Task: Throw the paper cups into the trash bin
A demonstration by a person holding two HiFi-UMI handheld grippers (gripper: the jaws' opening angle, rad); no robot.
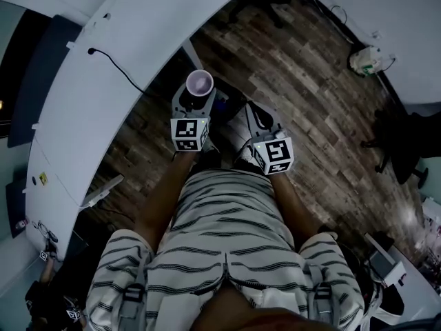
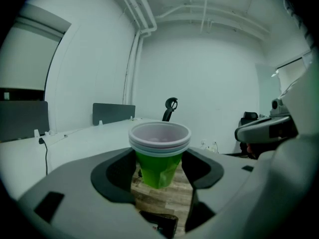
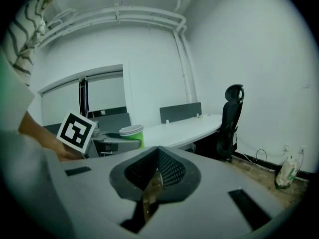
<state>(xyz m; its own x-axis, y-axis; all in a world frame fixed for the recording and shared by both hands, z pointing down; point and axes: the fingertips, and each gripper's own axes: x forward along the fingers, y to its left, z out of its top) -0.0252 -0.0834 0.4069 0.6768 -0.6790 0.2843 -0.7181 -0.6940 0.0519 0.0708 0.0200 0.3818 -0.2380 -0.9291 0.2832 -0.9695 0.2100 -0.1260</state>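
Note:
A stack of nested green paper cups [image 2: 159,158] with white rims stands upright between the pads of my left gripper [image 2: 158,172], which is shut on its sides and holds it above the wooden floor. From the head view the cups' open mouth [image 1: 200,83] shows just ahead of the left gripper [image 1: 198,99]. The right gripper view shows the cups [image 3: 131,133] off to its left. My right gripper [image 3: 156,172] is shut, its pads meet and nothing is between them. It hangs beside the left one, a little lower right [image 1: 253,119].
A long curved white desk [image 1: 103,81] with a black cable [image 1: 114,64] runs along the left. A black office chair [image 3: 230,118] stands at its far end. Wooden floor [image 1: 310,95] lies ahead, with a white bag [image 1: 365,59] by the wall and a dark chair [image 1: 406,143] to the right.

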